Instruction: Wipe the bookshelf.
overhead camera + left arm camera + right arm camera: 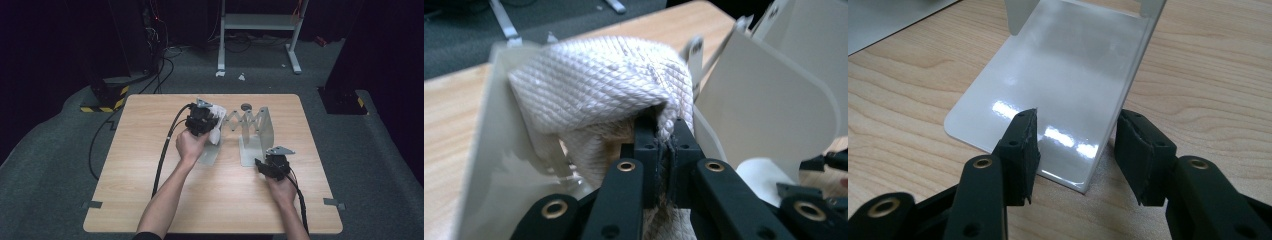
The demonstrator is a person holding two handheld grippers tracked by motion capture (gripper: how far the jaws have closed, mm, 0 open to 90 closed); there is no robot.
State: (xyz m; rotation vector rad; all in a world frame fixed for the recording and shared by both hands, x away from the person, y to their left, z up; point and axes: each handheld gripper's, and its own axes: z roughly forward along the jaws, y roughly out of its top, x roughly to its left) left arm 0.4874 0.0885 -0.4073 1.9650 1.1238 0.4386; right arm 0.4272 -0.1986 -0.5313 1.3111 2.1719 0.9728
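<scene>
Between the rack's (769, 95) plates, left fingers (665, 145) pinch the draped towel (594, 85); right fingers (1075, 150) gape

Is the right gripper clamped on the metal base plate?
No. In the right gripper view, the right gripper has its jaws apart, one above the glossy base plate and one beside its edge, neither pressing on it.

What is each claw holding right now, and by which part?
Left claw pinches a fold of the white woven cloth. Right claw holds nothing, open over the grey metal stand's base plate.
</scene>
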